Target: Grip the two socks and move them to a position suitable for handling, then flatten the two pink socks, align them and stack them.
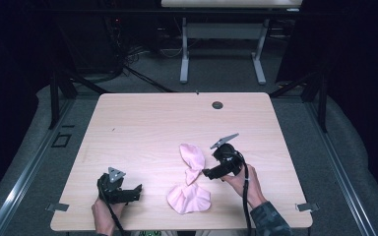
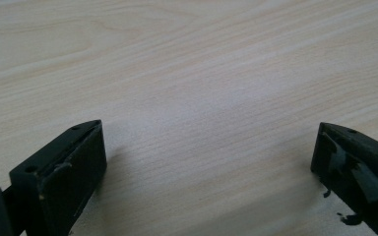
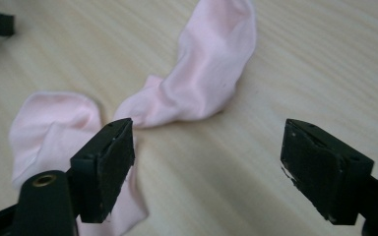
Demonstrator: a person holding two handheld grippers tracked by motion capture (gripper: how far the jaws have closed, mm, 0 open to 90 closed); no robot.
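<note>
The pink cloth (image 1: 191,178) lies twisted lengthwise just left of the right gripper (image 1: 207,172) — jaws wide, holding nothing — while the left gripper (image 1: 137,189), also open and empty, sits farther left of it.

Right gripper (image 1: 207,173) just beside pink sock (image 1: 191,178), jaws wide, nothing between. Left gripper (image 1: 137,191) well apart from sock, jaws wide, resting low.

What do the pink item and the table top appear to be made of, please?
Pink sock: soft knit fabric, probably cotton blend, matte; it lies limp, creased and twisted.
Table top: pale wood-grain surface, likely laminate; fine streaks with a smooth, faint sheen.
</note>
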